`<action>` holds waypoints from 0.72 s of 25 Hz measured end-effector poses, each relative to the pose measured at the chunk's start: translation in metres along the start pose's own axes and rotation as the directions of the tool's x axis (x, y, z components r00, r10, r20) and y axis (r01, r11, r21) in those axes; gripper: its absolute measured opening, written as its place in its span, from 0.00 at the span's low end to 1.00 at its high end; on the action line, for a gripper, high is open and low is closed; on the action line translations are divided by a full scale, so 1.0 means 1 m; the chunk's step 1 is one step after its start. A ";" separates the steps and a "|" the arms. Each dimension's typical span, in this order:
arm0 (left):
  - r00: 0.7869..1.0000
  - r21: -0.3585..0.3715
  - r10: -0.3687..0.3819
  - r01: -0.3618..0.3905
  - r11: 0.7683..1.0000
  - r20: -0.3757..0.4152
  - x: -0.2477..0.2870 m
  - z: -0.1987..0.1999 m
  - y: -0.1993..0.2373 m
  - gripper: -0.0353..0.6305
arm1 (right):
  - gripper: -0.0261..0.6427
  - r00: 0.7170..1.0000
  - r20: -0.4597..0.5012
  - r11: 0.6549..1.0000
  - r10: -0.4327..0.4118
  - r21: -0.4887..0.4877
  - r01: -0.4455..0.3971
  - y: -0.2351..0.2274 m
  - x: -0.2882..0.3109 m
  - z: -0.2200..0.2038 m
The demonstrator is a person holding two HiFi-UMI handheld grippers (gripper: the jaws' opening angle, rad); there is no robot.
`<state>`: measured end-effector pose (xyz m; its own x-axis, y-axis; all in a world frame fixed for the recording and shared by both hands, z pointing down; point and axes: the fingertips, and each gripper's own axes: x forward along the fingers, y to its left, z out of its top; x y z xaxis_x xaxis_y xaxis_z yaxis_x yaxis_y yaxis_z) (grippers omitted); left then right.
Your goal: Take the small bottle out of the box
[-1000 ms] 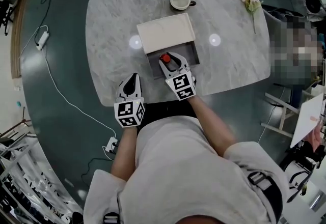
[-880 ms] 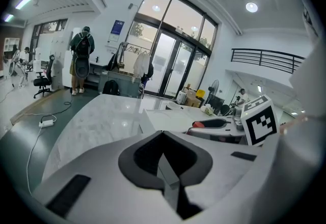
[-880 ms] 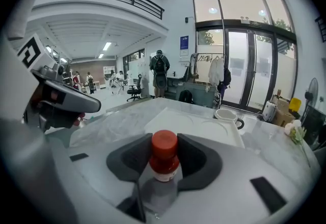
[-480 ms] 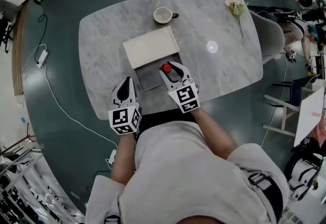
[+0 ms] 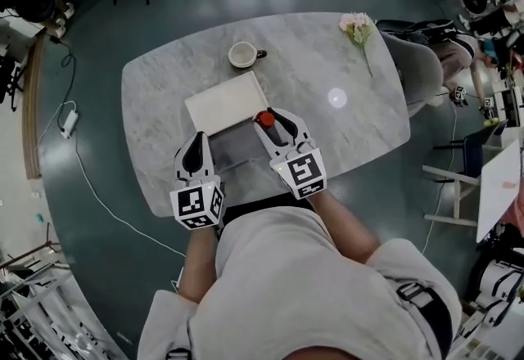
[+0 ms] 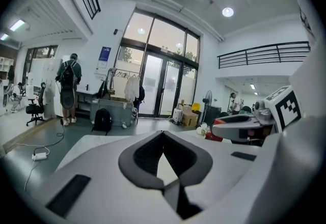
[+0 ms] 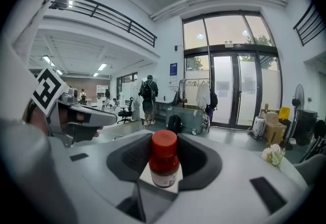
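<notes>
The small bottle [image 7: 164, 163], brownish with a red cap, stands upright between the pads of my right gripper [image 7: 164, 177], which is shut on it. From the head view the bottle [image 5: 264, 118] and right gripper [image 5: 273, 124] are at the right edge of the box's open grey tray [image 5: 233, 146]. The box's white lid [image 5: 225, 103] is slid back over the far half. My left gripper [image 5: 195, 155] hangs by the tray's left side near the table's front edge. Its jaw tips meet with nothing between them in the left gripper view [image 6: 163, 179].
The box rests on a marble table [image 5: 327, 64]. A white cup [image 5: 242, 55] stands behind the box and a pink flower [image 5: 358, 25] lies at the far right. A chair [image 5: 422, 64] is at the table's right end. Cables run over the floor at left.
The head view has swung. My right gripper has carried the bottle from over the tray's middle to its right edge. The left gripper stays by the front edge.
</notes>
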<state>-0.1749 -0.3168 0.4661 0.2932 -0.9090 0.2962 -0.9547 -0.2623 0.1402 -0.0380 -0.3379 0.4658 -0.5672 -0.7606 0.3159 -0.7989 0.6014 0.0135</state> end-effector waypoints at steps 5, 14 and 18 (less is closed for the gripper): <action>0.996 0.050 -0.011 0.006 0.999 0.090 0.001 0.048 -0.016 0.09 | 0.28 0.998 0.059 1.000 -0.009 -0.005 0.010 -0.019 -0.008 0.032; 0.978 0.041 -0.005 -0.004 0.999 0.207 -0.006 0.099 -0.030 0.09 | 0.28 0.983 0.183 0.999 -0.016 -0.025 0.021 -0.030 -0.026 0.090; 0.969 0.050 -0.007 -0.006 0.999 0.249 -0.012 0.115 -0.035 0.09 | 0.28 0.975 0.222 0.999 -0.005 -0.043 0.015 -0.028 -0.030 0.106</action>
<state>-0.1510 -0.3345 0.3489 0.2780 -0.9592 0.0508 -0.9578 -0.2728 0.0906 -0.0192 -0.3578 0.3552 -0.5935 -0.7990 0.0968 -0.7980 0.5998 0.0585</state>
